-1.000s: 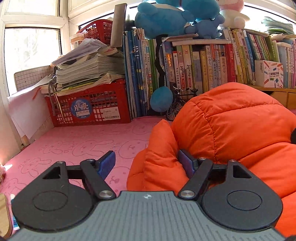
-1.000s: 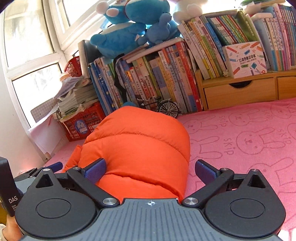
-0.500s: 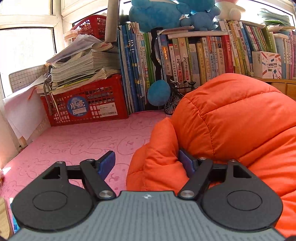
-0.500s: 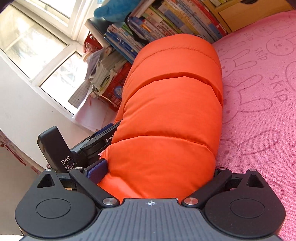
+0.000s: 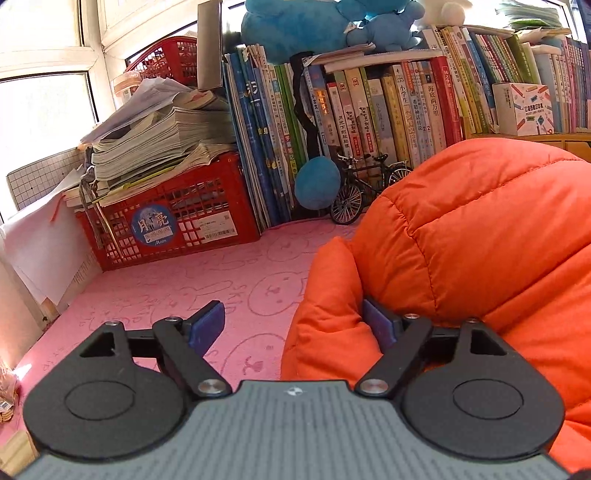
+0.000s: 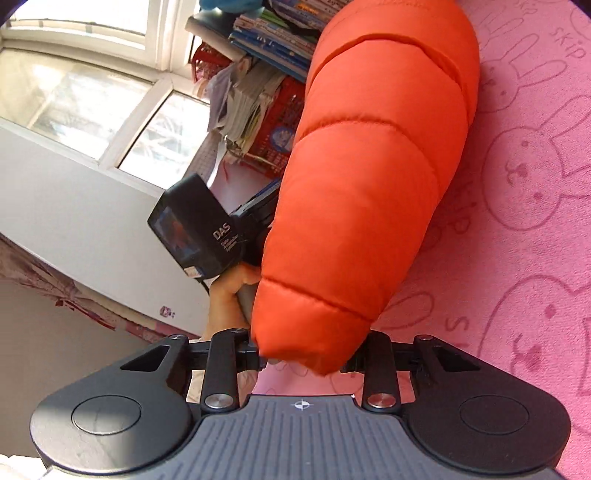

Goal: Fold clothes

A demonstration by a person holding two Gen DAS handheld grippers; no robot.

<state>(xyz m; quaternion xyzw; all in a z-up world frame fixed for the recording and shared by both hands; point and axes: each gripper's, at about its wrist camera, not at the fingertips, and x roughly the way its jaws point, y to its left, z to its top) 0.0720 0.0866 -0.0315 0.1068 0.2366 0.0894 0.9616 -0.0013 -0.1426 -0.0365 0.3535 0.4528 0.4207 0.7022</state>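
while left fingers (image 5: 207,325) gape beside orange jacket (image 5: 480,240), right fingers (image 6: 255,354) seemingly pinch its end

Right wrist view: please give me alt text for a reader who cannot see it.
The right gripper is closed on the near end of a puffy orange quilted jacket that stretches away over a pink rabbit-print mat. Beside it, a hand holds the left gripper's black handle, with a window and stacked books beyond.

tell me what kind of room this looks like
Likely a home bedroom or child's study corner: rows of books by a window, blue plush toys on top, and a pink bunny-print mat under the orange puffer jacket.
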